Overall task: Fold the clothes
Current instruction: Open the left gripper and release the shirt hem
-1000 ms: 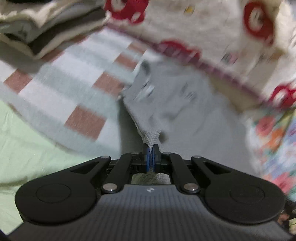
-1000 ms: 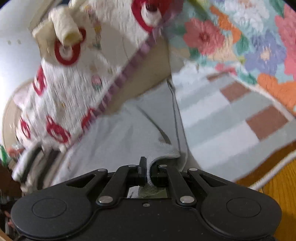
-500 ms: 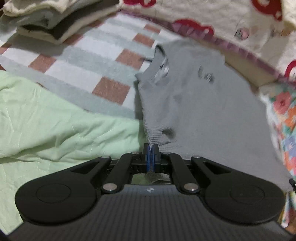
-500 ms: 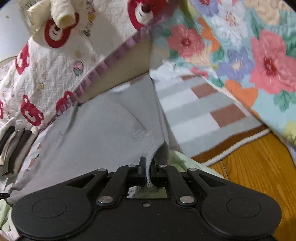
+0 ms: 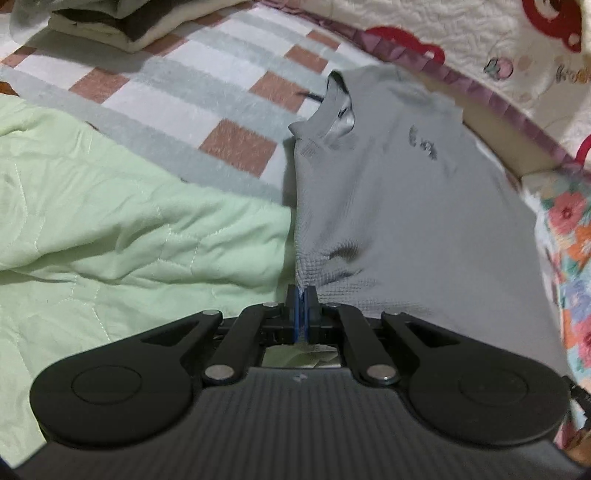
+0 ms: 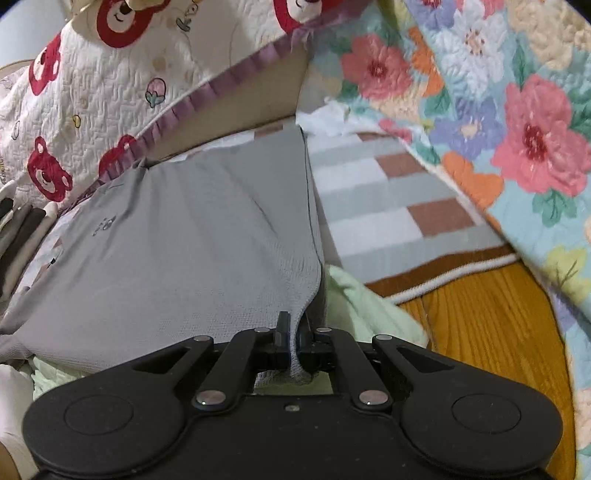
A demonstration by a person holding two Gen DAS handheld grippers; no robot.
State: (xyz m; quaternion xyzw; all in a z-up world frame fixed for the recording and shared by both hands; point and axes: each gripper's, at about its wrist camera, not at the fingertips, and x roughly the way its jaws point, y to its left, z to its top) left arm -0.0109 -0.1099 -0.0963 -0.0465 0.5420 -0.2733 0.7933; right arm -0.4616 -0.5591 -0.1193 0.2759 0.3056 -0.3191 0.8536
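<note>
A checked blanket (image 5: 207, 96) of white, pale grey-green and brown squares covers the far and middle ground; in the right wrist view its bound edge ends on a wooden floor (image 6: 480, 332) at the near right. A light green quilt (image 5: 110, 221) lies crumpled over the blanket's near side, filling the left of the left wrist view and showing under the near hem of the garment in the right wrist view. A white quilt printed with red bears (image 6: 92, 110), trimmed with a purple ruffle, rises behind the work area; a floral quilt (image 6: 517, 129) hangs along the right.

The grey shirt (image 5: 406, 221) is spread front-up across the checked blanket and onto the green quilt, neckline toward the far left in the left wrist view, a small dark mark on its chest, its far edge near the purple ruffle. A stack of folded clothes (image 5: 122, 22) in cream, grey and dark tones sits at the far left, well apart from the shirt.

The left gripper (image 5: 303, 295) is clenched on the shirt's near-left edge, the fabric puckered just above its blue pads. The right gripper (image 6: 293, 343) is clenched on the shirt's near-right corner, cloth bunched between its fingers.
</note>
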